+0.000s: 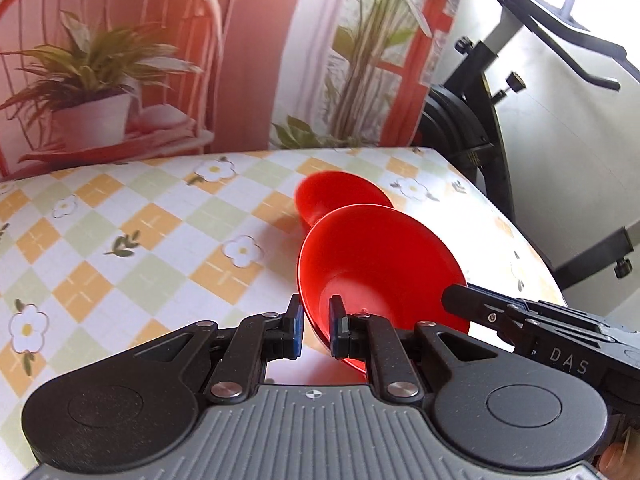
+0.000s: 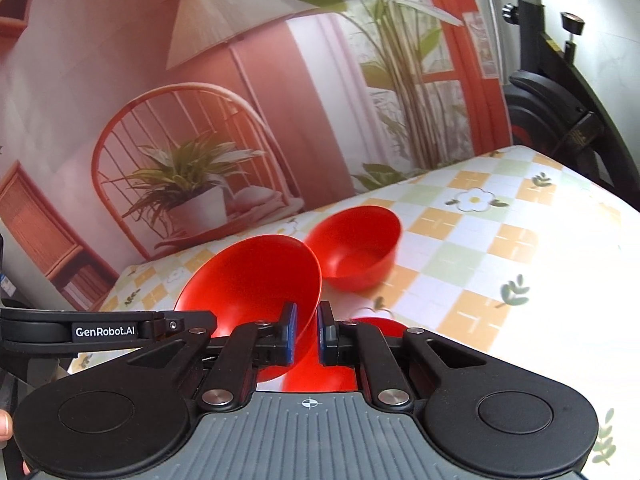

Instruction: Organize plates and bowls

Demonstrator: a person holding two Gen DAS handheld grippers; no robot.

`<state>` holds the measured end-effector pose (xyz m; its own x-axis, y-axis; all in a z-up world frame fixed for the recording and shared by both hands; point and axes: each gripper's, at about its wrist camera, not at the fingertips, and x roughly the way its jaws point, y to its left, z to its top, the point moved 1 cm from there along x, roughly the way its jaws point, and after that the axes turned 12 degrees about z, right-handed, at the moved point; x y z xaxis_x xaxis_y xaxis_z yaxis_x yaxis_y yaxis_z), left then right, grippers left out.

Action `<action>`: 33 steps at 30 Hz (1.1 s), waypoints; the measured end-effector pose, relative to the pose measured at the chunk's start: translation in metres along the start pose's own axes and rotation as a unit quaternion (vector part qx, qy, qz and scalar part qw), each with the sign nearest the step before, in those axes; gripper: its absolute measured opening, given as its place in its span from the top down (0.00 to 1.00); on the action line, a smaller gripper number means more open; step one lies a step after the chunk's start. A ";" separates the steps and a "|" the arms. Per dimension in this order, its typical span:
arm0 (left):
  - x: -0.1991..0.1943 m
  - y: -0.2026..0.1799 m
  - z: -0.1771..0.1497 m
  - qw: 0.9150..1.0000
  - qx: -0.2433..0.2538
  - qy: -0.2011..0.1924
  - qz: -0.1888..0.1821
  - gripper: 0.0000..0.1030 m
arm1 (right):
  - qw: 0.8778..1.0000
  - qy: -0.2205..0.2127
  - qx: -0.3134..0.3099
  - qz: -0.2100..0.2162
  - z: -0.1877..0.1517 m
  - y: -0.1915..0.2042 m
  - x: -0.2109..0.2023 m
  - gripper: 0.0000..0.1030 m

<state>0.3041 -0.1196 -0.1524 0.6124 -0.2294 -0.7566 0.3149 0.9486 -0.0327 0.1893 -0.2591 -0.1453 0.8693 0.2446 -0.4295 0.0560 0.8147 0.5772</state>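
Bowl [image 1: 380, 272] held at opposite rims, tilted.
My left tongs [image 1: 316, 330] and right tongs [image 2: 306, 334] both pinch it, nearly closed; uneven pull could drop it onto second bowl [image 2: 356, 248].

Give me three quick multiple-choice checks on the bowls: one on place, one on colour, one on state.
1. Where is the bowl that is not gripped?
A. On the checked tablecloth, beyond the gripped one
B. Nested inside the gripped one
C. On the floor

2. What colour are both bowls?
A. Blue
B. White
C. Red

3. How is the near bowl?
A. Upside down on the table
B. Tilted, its rim between the fingers of both grippers
C. Flat and untouched

Answers:
1 A: the far bowl sits on the tablecloth behind the near bowl.
2 C: both show plain red in both wrist views.
3 B: the left gripper and the right gripper each close on its rim, and it leans.
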 end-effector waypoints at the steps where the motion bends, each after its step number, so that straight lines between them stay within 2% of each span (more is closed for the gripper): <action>1: 0.002 -0.005 -0.002 1.000 0.006 0.002 -0.001 0.87 | 1.000 0.000 0.005 -0.003 -0.002 -0.005 -0.002 0.91; 8: 0.012 -0.031 -0.012 0.999 0.042 0.023 -0.001 0.86 | 0.999 0.004 0.036 -0.016 -0.013 -0.033 -0.008 0.91; 19: 0.020 -0.047 -0.018 0.996 0.080 0.042 0.007 0.86 | 0.999 0.008 0.046 -0.017 -0.023 -0.054 -0.012 0.91; 33: 0.028 -0.058 -0.026 0.993 0.097 0.061 0.013 0.84 | 0.998 0.009 0.065 -0.018 -0.031 -0.069 -0.014 0.90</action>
<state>0.2845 -0.1756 -0.1886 0.5335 -0.1665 -0.8293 0.4415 0.8911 0.1052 0.1587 -0.3022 -0.2003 0.8569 0.2260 -0.4633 0.1514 0.7487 0.6454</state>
